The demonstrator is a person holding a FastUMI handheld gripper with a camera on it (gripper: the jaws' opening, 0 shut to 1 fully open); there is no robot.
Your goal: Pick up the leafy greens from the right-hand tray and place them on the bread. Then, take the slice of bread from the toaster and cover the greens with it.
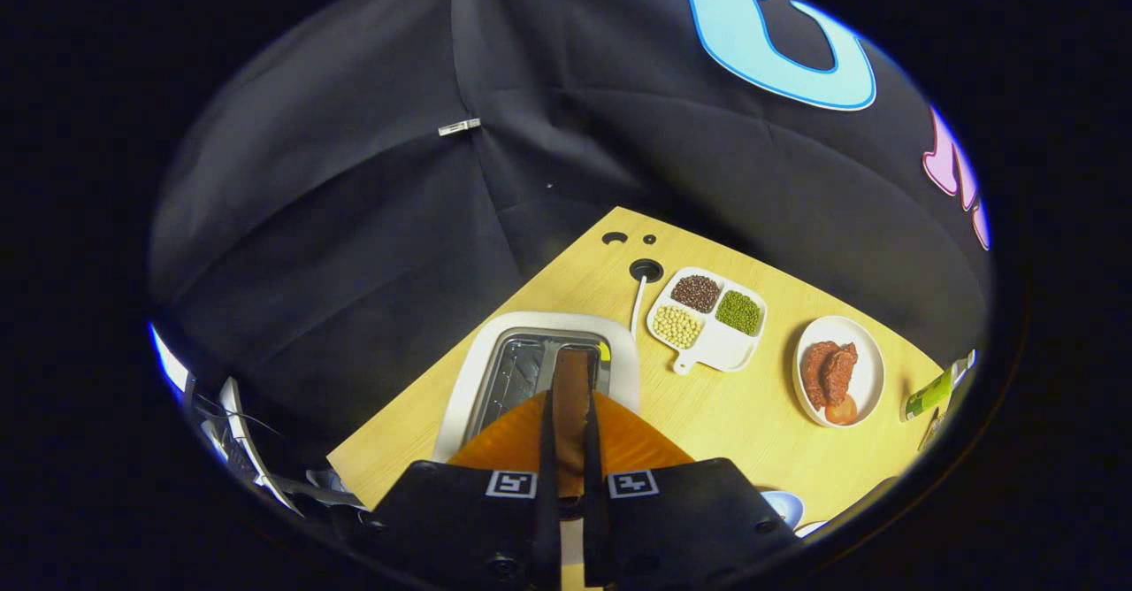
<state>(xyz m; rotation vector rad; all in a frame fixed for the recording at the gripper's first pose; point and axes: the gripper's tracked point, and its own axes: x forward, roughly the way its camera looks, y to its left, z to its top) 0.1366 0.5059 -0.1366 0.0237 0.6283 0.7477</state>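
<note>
My gripper [570,401] is shut on a brown slice of bread [571,387], held edge-on between the two fingers. The slice hangs just above the slots of a white toaster [469,387] with a metal top, which stands on the wooden table right below the fingers. The slice's lower part is hidden between the fingers.
Right of the toaster sits a white divided dish [712,356] with beans and seeds. Further right, a white plate [871,370] holds reddish meat pieces and a tomato slice. A green packet [929,394] lies by the table's right edge. A white cable [638,303] runs into a table hole.
</note>
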